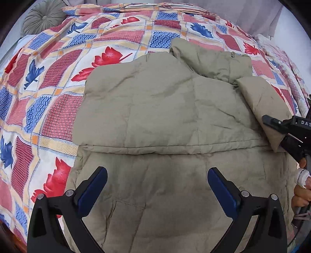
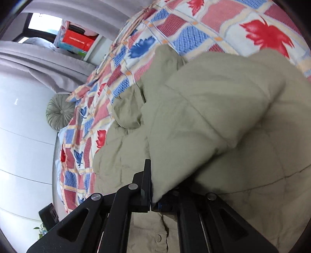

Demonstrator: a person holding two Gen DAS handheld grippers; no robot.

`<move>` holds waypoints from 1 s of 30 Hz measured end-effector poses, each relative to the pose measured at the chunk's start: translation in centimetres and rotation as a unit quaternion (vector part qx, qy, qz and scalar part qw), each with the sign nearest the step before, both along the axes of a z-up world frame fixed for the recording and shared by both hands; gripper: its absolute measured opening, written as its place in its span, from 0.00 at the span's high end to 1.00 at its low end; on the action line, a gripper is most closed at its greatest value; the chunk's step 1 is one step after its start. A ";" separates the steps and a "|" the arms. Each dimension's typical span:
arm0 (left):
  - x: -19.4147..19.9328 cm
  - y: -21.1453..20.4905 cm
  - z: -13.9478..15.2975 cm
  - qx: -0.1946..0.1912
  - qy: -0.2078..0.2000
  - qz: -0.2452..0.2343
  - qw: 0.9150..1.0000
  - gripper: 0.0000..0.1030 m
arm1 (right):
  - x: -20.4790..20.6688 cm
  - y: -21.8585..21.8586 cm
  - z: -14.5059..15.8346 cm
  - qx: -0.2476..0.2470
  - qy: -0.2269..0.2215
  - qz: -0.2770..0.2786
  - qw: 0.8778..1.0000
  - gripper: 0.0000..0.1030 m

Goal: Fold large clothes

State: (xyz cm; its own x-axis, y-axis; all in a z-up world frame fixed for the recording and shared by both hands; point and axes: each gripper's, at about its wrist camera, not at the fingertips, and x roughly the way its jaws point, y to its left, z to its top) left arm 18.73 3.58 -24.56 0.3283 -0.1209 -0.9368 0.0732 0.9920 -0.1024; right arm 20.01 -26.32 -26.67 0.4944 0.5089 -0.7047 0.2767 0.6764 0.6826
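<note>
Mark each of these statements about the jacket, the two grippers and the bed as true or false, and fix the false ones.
1. The left gripper is open above the padded khaki jacket. True.
2. The right gripper is open and holds nothing. False: it is shut on the jacket's sleeve.
3. The jacket lies on a plain white sheet. False: it lies on a red, blue and white leaf-patterned bedspread.
4. A round pleated grey-green cushion sits near the bed's far corner. True.

Leaf-patterned bedspread [image 1: 58, 81], round grey cushion [image 1: 43, 19], pale curtains [image 2: 48, 60]
</note>
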 end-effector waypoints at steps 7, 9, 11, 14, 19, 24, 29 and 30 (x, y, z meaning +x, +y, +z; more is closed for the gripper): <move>0.8 0.4 0.3 -0.014 -0.009 0.008 1.000 0.00 | -1.0 -0.3 -2.3 0.011 0.038 -0.030 0.999 0.72; 1.1 0.4 0.7 -0.019 -0.015 0.009 1.000 0.00 | -1.5 -0.7 -1.3 0.018 0.033 -0.031 0.999 0.39; 1.3 0.2 1.2 -0.021 -0.022 0.009 0.999 0.00 | -2.4 -1.4 -0.1 0.022 0.021 -0.038 0.999 0.34; 1.9 0.1 1.7 -0.030 -0.028 0.007 0.999 0.00 | -4.1 -3.0 1.4 0.028 0.017 -0.057 0.998 0.34; 3.0 0.2 1.8 -0.037 -0.033 0.016 0.999 0.00 | -5.1 -6.5 2.5 0.040 0.008 -0.107 0.993 0.34; 3.5 0.5 2.1 -0.060 -0.034 0.006 0.998 0.00 | -2.7 -7.3 1.1 0.069 0.016 -0.134 0.988 0.34; 4.0 1.7 2.7 -0.097 -0.026 -0.011 0.995 0.00 | 0.0 -7.0 0.8 0.081 0.010 -0.161 0.984 0.91; 4.0 2.2 2.8 -0.105 -0.027 -0.011 0.994 0.00 | 0.5 -6.4 1.5 0.069 -0.002 -0.149 0.986 0.91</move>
